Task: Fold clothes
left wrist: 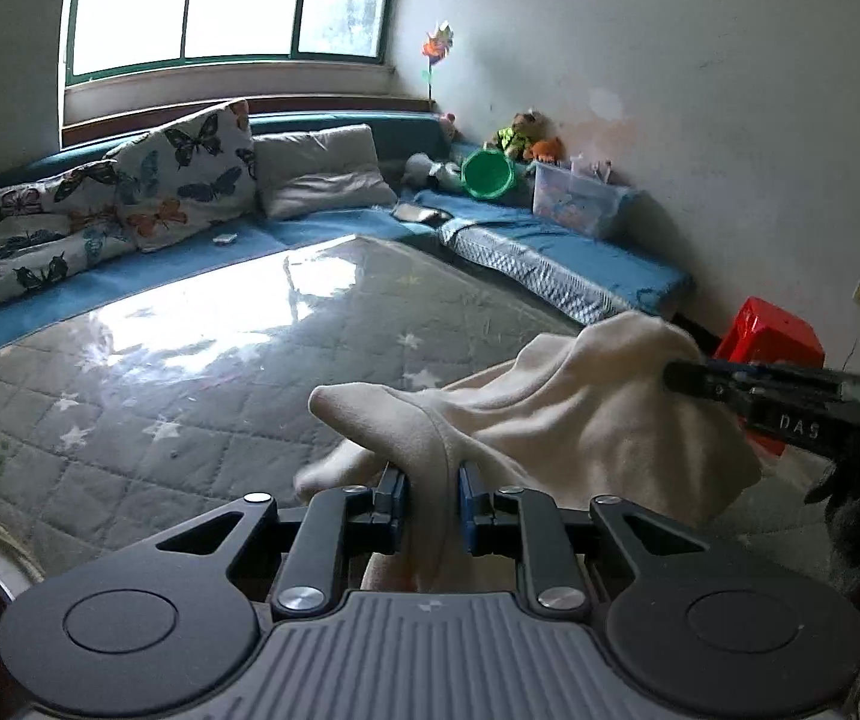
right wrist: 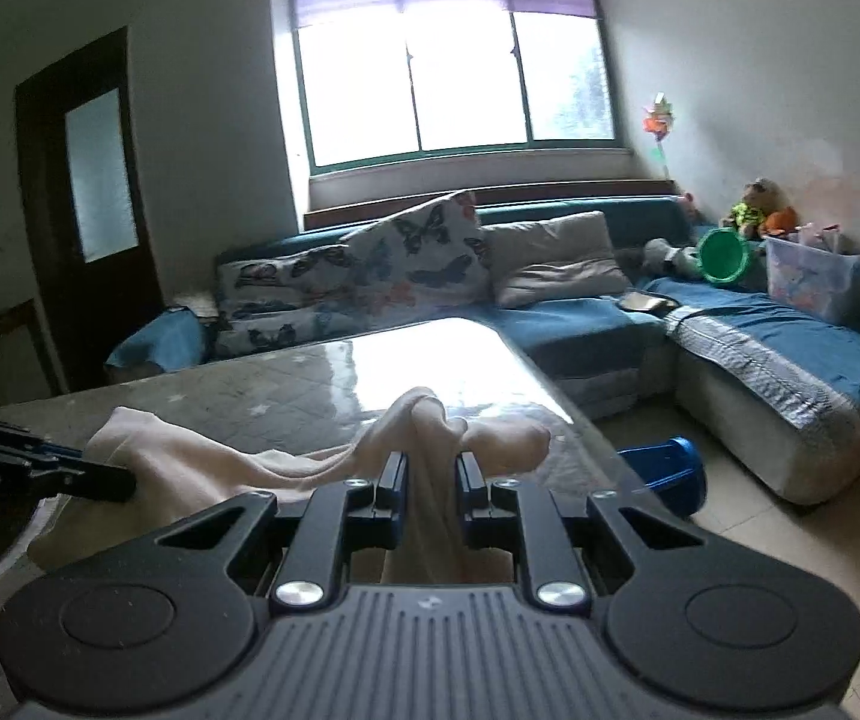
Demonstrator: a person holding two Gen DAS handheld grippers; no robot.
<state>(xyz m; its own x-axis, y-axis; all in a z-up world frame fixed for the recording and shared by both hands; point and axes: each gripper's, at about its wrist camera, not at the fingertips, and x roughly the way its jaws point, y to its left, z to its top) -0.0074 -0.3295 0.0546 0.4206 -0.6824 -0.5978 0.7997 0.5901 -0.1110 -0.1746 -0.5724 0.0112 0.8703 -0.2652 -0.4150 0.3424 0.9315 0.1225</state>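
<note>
Jaws of both grippers pinch the cream garment (left wrist: 580, 414) (stretched sideways between them) over the table (left wrist: 189, 372).

Left claw (left wrist: 433, 495): nearly closed, both fingers pinching a fold of cream garment (left wrist: 580, 420) between the blue pads; pointing forward and somewhat downward.
Left claw, right wrist view (right wrist: 123, 483): entering from the left edge, tips buried in the same cloth.
Right claw (right wrist: 431, 483): nearly closed, clamped on a bunched ridge of the garment; tilted slightly downward.
Right claw, left wrist view (left wrist: 679, 375): reaching in from the right edge, tips gripping the cloth's raised far end.
</note>
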